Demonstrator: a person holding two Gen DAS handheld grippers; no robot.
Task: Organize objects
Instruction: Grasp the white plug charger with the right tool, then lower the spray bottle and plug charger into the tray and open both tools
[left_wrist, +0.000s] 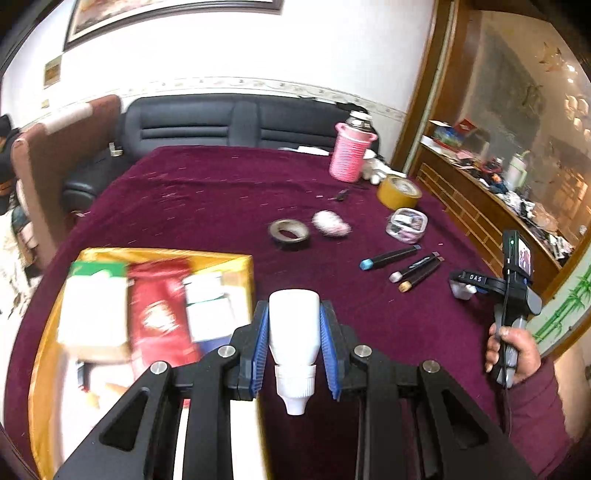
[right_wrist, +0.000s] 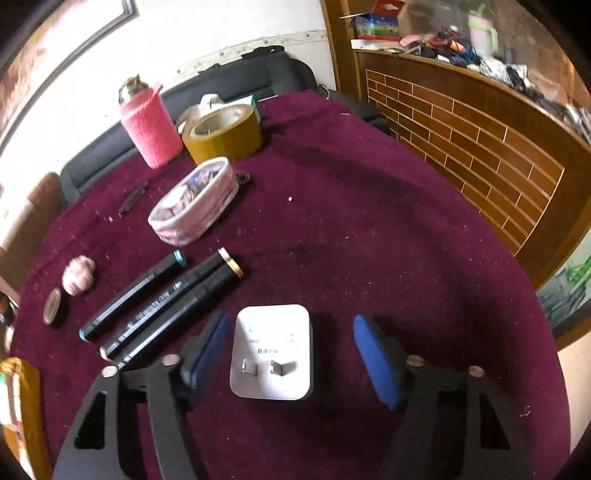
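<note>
1. Left gripper (left_wrist: 294, 332): jaws pinched in tight on a small white plastic bottle (left_wrist: 294, 328), blue pads flat against both its sides, cap end pointing back at the camera. It's up off the cloth, just right of the gold box (left_wrist: 236, 260).
2. Right gripper (right_wrist: 291, 354): jaws about halfway apart, straddling a white plug adapter (right_wrist: 272, 350) that sits on the maroon tablecloth (right_wrist: 369, 221) with its prongs up. Left pad is close to it, right pad clearly apart, so no grip.
3. The gold box is stuffed with cartons, a red pack (left_wrist: 160, 314) in the middle, all blurry.
4. Relative to the adapter: three black markers (right_wrist: 166, 302) lie just to its left, side by side.
5. Beyond the markers there's a clear zip pouch (right_wrist: 194, 201), then a roll of brown tape (right_wrist: 223, 133) and a pink-sleeved flask (right_wrist: 149, 125).
6. Further left of the markers: a pinkish yarn ball (right_wrist: 78, 276) and a small black tape roll (right_wrist: 54, 306).
</note>
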